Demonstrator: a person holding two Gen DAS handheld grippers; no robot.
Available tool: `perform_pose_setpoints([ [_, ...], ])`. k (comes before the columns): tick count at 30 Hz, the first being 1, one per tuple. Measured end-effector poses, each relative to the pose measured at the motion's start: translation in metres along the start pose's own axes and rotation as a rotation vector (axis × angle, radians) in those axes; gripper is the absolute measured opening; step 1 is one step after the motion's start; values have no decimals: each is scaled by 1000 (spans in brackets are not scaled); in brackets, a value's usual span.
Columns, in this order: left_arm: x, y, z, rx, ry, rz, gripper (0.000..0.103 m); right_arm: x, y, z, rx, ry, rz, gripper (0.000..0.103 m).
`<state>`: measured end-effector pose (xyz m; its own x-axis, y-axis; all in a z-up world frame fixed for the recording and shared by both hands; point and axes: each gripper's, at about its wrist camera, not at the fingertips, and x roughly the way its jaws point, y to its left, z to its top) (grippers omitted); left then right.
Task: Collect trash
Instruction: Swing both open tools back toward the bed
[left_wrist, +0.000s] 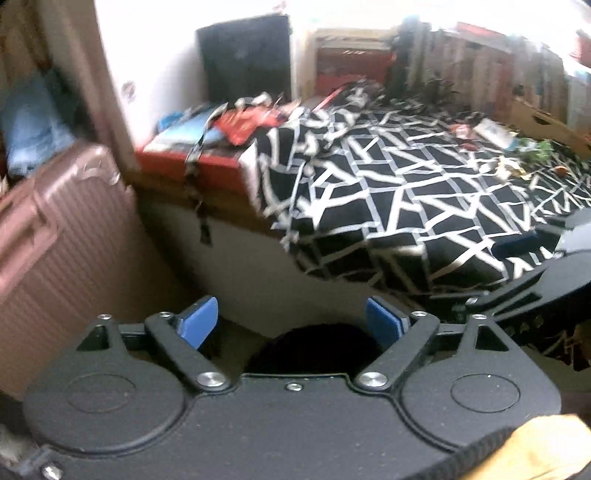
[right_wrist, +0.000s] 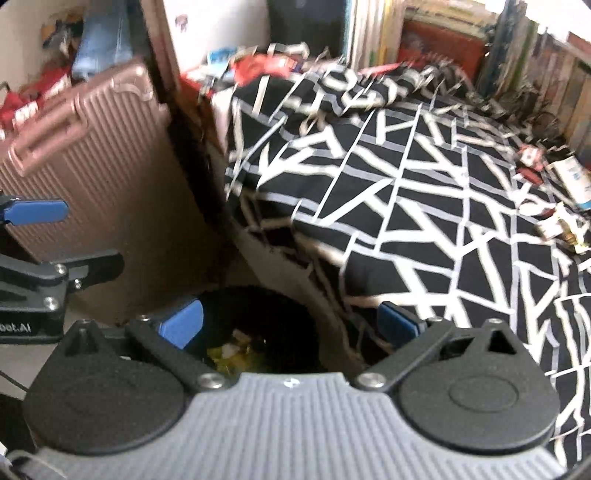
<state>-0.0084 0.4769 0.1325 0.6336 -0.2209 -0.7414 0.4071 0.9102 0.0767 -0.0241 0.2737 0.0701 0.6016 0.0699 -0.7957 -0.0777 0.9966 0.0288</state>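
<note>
A round black bin (right_wrist: 258, 314) stands on the floor beside the bed, with yellow and white scraps (right_wrist: 232, 350) inside. My right gripper (right_wrist: 291, 323) hangs open right over its mouth, nothing between the blue pads (right_wrist: 181, 325). My left gripper (left_wrist: 291, 321) is open too, above the dark bin (left_wrist: 314, 347), and holds nothing. More trash (right_wrist: 561, 225) lies scattered on the black-and-white bedspread (right_wrist: 406, 184) at the far right: wrappers, a white carton (right_wrist: 574, 177). In the left wrist view that litter (left_wrist: 517, 147) lies on the bedspread's (left_wrist: 388, 177) far side.
A pink ribbed suitcase (right_wrist: 81, 177) stands left of the bin, also seen as the suitcase (left_wrist: 55, 240). Books (right_wrist: 535, 62) line the wall behind the bed. A red box (left_wrist: 192, 155) with clutter sits at the bed's head. The left gripper's finger (right_wrist: 37, 212) shows at the left edge.
</note>
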Motion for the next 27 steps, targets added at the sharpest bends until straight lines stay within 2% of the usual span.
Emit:
perform_pose_setpoints([
  [7, -49, -26, 67, 74, -57, -58, 88, -77, -43, 37, 59, -111, 41, 103],
  [13, -96, -49, 152, 105, -149, -127, 89, -159, -90, 87, 50, -246, 35, 103],
  [18, -124, -85, 214, 208, -266, -137, 93, -215, -142, 122, 118, -359, -2, 103],
  [21, -131, -109, 247, 228, -329, -168, 93, -238, -172, 134, 142, -425, -49, 103],
  [24, -126, -134, 277, 235, -372, -191, 93, -251, -197, 144, 137, -474, -120, 103],
  [27, -113, -160, 300, 230, -380, -213, 93, -254, -223, 148, 134, -486, -166, 103],
])
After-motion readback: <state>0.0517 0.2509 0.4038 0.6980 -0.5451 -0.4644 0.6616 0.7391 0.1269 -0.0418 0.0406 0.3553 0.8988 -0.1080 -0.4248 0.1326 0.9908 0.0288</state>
